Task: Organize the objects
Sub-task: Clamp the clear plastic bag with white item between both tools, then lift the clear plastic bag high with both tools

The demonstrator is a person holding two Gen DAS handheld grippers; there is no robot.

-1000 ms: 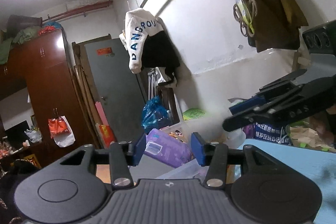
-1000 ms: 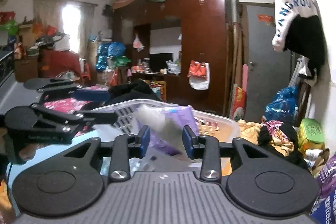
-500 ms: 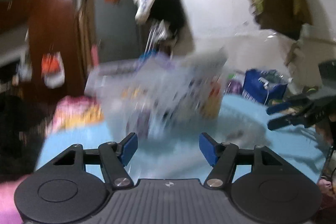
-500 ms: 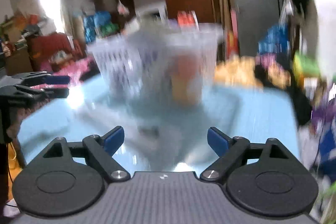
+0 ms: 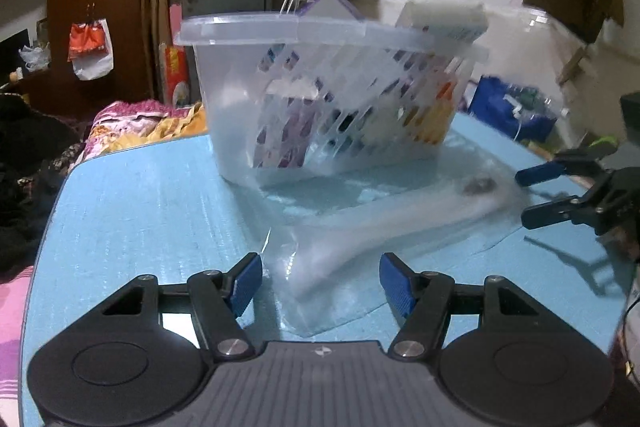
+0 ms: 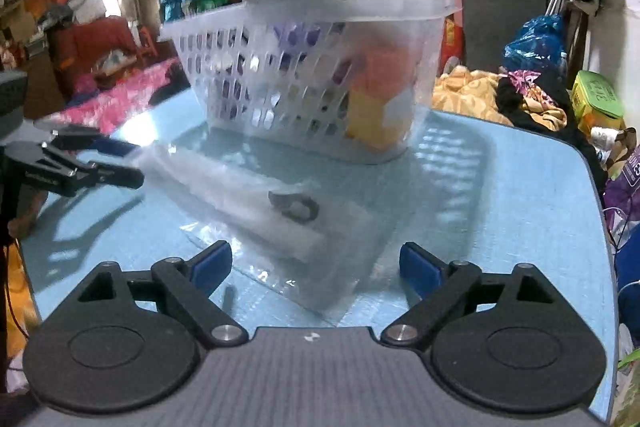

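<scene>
Packaging, a clear plastic bag [image 5: 360,227] holding a pale long item, lies flat on the blue tabletop [image 5: 140,211] just before the white basket [image 5: 320,95], its long axis running diagonally from the left tool [image 5: 320,281] toward the right tool [image 6: 316,265]. Both 2 tools hover low, spread wide, gripping nothing.

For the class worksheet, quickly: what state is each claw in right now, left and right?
Left claw: open, holding nothing, above the clear plastic bag.
Right claw: open, holding nothing, facing the basket.
</scene>
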